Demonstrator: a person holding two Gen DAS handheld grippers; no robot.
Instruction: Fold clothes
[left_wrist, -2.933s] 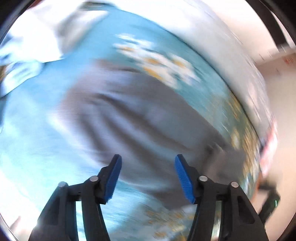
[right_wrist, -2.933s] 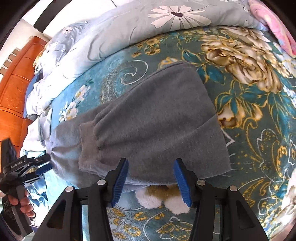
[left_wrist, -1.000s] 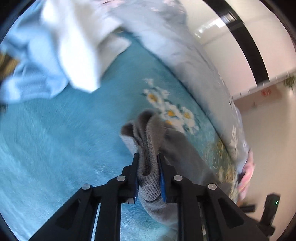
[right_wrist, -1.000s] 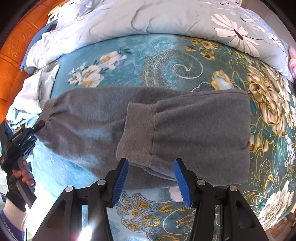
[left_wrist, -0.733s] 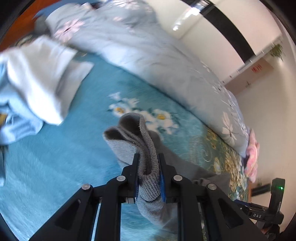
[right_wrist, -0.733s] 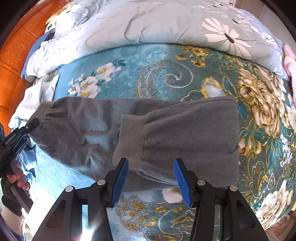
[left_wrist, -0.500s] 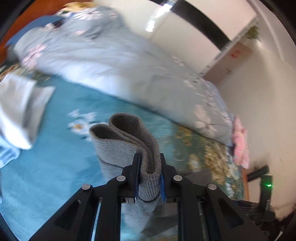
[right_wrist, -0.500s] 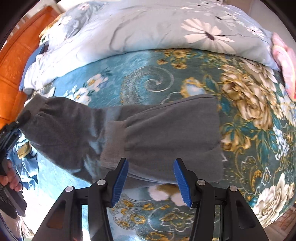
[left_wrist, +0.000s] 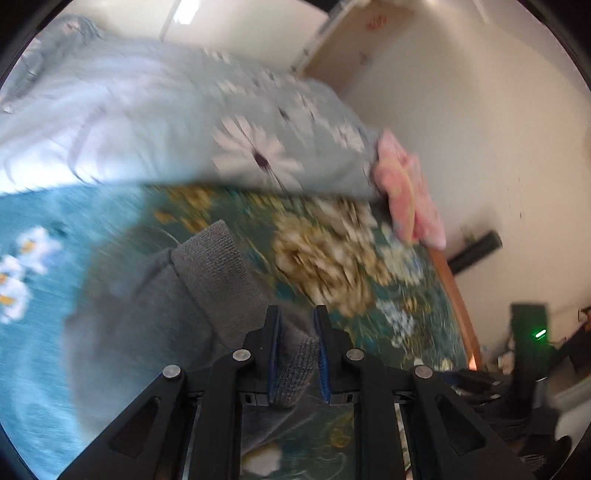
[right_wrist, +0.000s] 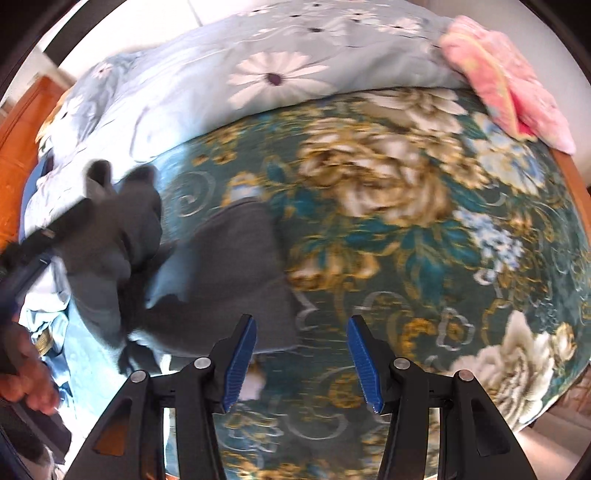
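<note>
Left claw (left_wrist: 297, 345) clamped on the ribbed waistband of grey sweatpants (left_wrist: 207, 280), blue pads pressed narrow against the knit, fabric lifted off the bed and trailing away to the near left. Right claw (right_wrist: 301, 354) spread wide, gripping nothing, poised above the near edge of the bed with the same grey sweatpants (right_wrist: 229, 273) lying partly flat just beyond its left finger. Raised end of the garment bunched at far left in the right wrist view, held up by the other gripper, the person's hand (right_wrist: 22, 373) blurred at the left margin. Underneath, a teal bedspread (right_wrist: 424, 221) patterned with large gold and white flowers. Further back, a pale blue daisy-print duvet (right_wrist: 258, 81) heaped along the far side; a pink cloth (right_wrist: 506, 77) at the far right corner. Orange wooden headboard (right_wrist: 18, 122) at far left. Beyond the bed, cream walls (left_wrist: 480, 110); a green indicator light (left_wrist: 540, 334) glowing on dark equipment at right. Motion blur over much of both views.
</note>
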